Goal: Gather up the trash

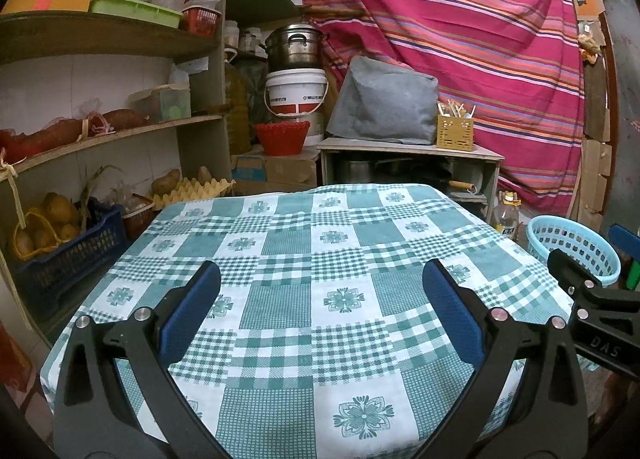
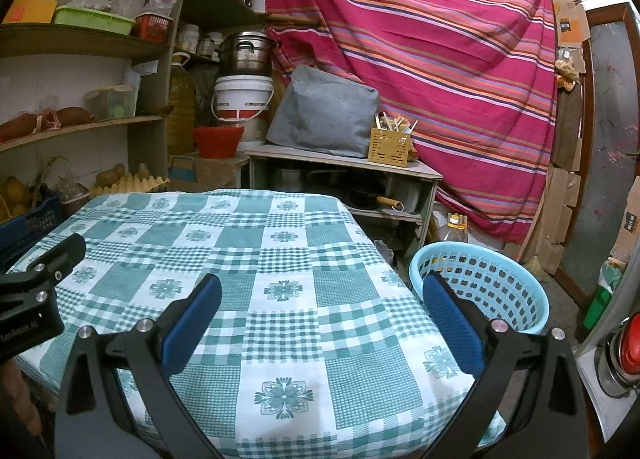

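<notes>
Checked tabletop (image 1: 320,259) bare w/ no trash seen, blue basket (image 2: 480,291) just beside its right edge, left claw (image 1: 320,299) & right claw (image 2: 320,299) both spread wide, empty; might bump each other, being close.

"DAS" – on right tongs (image 1: 600,283); other labels too blurred.

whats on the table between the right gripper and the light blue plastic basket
Nothing: in the right wrist view only bare green checked tablecloth separates the right gripper from the light blue plastic basket.
</notes>
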`<state>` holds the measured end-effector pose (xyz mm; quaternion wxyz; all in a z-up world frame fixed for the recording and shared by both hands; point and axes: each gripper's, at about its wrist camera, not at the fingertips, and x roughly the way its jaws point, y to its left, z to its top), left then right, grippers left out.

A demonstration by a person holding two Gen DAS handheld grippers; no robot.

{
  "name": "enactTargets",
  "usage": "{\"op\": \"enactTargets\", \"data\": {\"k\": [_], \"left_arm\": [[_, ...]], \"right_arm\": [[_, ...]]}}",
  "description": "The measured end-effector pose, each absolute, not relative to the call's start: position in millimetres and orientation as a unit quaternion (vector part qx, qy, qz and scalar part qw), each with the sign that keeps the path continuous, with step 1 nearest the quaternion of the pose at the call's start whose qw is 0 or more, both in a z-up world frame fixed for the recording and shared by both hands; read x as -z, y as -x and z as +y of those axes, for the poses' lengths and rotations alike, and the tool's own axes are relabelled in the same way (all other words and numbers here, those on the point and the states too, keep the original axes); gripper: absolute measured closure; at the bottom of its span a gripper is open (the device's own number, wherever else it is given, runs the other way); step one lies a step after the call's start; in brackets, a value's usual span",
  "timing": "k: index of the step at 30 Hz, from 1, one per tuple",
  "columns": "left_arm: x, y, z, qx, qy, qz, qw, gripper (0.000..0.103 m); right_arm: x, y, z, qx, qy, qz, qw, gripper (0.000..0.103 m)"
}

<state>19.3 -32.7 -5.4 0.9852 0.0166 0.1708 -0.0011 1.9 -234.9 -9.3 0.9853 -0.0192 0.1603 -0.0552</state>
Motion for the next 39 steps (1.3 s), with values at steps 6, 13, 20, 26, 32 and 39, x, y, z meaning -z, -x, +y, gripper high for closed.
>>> {"op": "enactTargets", "data": {"k": [6,13,20,26,32,39], "left_arm": [[6.3,-19.7,-33.4,0.000,-0.018,0.171,0.985,0.005],[6.8,-20.4,-32.2,-0.002,-0.018,0.172,0.985,0.005],[7.0,-20.6,-31.1,-0.002,-0.017,0.171,0.985,0.005],[6.8,-20.7,-31.0,-0.002,-0.017,0.172,0.985,0.005],[6.8,-20.6,-31.3,-0.002,-0.017,0.172,0.985,0.005],[7.4,-20.6,-30.5,-0.002,-0.017,0.172,0.985,0.005]], "right_arm": [[9.1,-1.9,-234.5,0.055,0.019,0.160,0.985,0.005],[9.1,-2.0,-235.1,0.055,0.019,0.161,0.985,0.005],[8.9,-2.0,-235.0,0.055,0.020,0.161,0.985,0.005],[9.4,-2.0,-235.4,0.056,0.020,0.162,0.985,0.005],[10.3,0.1,-238.7,0.056,0.021,0.163,0.985,0.005],[9.8,-0.4,-238.0,0.056,0.020,0.163,0.985,0.005]]}}
